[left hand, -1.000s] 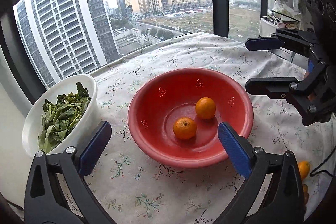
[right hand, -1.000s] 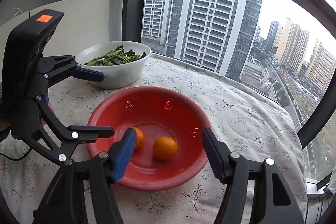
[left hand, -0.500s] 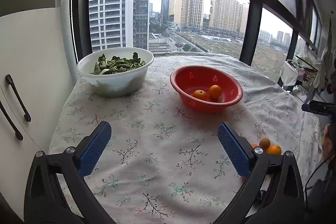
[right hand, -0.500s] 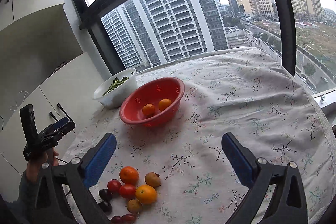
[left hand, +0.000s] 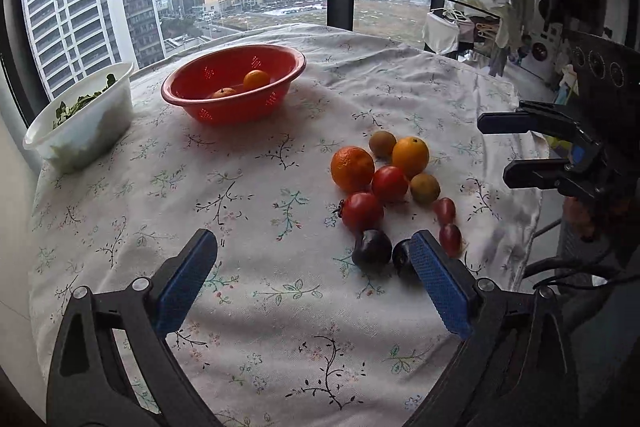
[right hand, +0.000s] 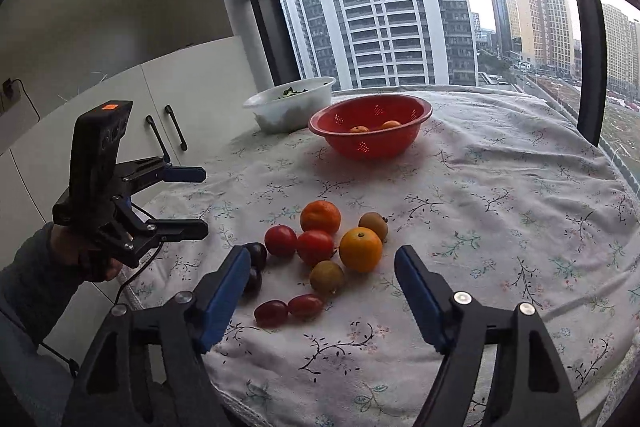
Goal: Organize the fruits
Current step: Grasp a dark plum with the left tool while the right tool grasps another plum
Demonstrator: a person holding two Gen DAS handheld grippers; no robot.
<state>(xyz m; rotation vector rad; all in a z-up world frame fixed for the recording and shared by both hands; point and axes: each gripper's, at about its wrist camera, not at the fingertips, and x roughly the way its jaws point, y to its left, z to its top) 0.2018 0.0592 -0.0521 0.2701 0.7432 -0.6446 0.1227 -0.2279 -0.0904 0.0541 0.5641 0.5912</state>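
The heap of loose fruit — two round oranges, red tomatoes, small brownish-green fruits, dark plums and little oblong red ones — lies bunched on the floral-print tabletop (right hand: 500, 187), each piece touching a neighbour, with the smooth bright orange (right hand: 361, 249) at the heap's 3 o'clock edge and the duller, pebbled orange (right hand: 320, 216) at 12 o'clock. Well apart, toward 12 o'clock, the perforated red plastic basket (right hand: 370, 131) already holds two oranges, so an orange looks like the next pick. To do it well, I would come down over the smooth orange from its free outer side, straddling its widest part, so neighbours are not sent rolling. The right tool (right hand: 322, 281) is empty and closing; the left tool (left hand: 314, 277) is wide, empty, closing slightly.
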